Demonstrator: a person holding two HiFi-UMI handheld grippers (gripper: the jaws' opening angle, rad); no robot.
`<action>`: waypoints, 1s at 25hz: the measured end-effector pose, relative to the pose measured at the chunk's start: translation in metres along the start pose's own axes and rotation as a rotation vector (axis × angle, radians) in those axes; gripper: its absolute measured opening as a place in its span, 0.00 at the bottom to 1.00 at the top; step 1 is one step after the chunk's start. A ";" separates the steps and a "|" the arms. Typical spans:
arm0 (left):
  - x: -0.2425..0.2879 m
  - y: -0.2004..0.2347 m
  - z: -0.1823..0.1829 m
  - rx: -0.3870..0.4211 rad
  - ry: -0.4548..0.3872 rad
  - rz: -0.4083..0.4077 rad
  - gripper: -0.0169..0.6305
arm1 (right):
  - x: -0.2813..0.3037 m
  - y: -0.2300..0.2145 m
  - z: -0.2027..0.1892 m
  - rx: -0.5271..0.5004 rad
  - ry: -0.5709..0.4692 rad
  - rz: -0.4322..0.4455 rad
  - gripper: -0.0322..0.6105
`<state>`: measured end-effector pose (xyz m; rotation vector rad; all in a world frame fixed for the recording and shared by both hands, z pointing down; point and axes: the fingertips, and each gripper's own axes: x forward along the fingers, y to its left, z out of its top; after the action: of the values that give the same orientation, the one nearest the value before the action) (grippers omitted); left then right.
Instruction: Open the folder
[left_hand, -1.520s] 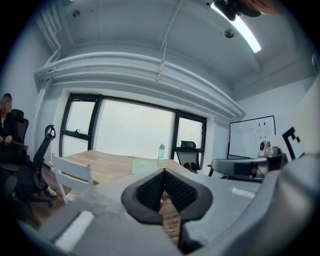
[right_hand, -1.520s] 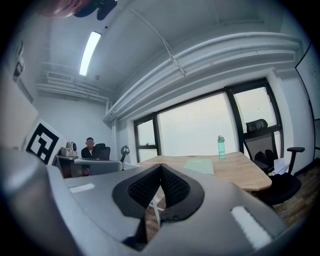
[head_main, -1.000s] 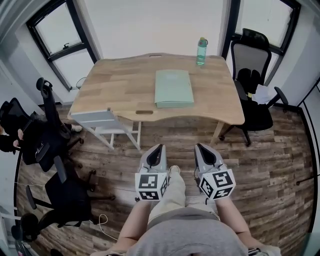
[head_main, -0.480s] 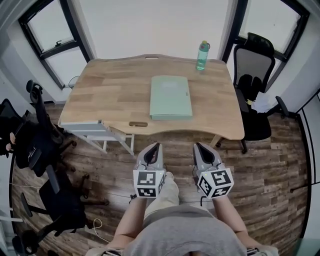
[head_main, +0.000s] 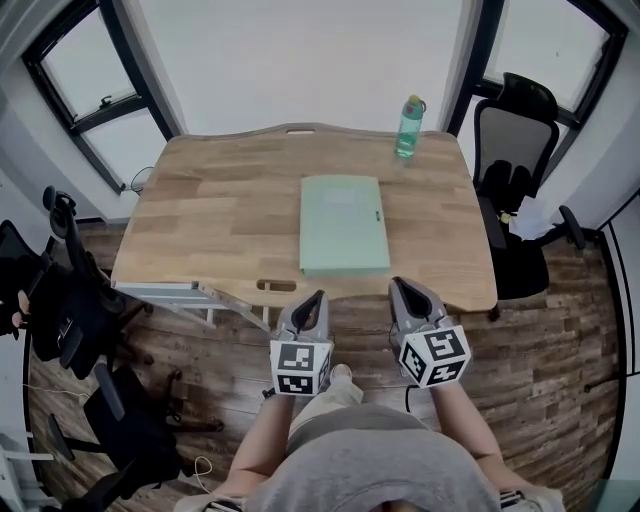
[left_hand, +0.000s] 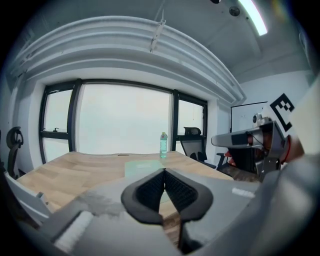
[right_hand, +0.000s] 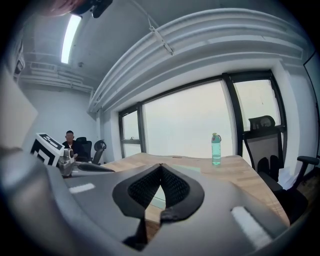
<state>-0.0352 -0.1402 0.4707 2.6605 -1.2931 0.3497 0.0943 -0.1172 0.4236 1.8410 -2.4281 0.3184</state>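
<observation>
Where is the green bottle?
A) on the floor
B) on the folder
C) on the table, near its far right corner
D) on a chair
C: the bottle stands on the table by its far right corner, apart from the folder.

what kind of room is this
Most likely an office or meeting room: a wooden desk with a pale green folder on it, a black office chair beside it, and large windows.

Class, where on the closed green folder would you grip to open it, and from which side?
Probably the cover's right long edge near the small dark tab, approached from the right with the right claw. The folder lies flat and closed on the table, so only an edge can be pinched.
</observation>
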 end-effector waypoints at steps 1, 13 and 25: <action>0.008 0.003 0.001 0.006 0.004 -0.008 0.03 | 0.008 -0.004 0.001 0.002 0.003 -0.001 0.05; 0.080 0.055 -0.013 -0.008 0.077 -0.019 0.09 | 0.102 -0.049 -0.016 0.013 0.068 -0.021 0.05; 0.122 0.063 -0.046 0.004 0.187 -0.078 0.23 | 0.156 -0.105 -0.048 0.018 0.171 -0.046 0.05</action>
<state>-0.0179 -0.2592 0.5520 2.5993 -1.1305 0.5749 0.1486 -0.2808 0.5112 1.7933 -2.2740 0.4746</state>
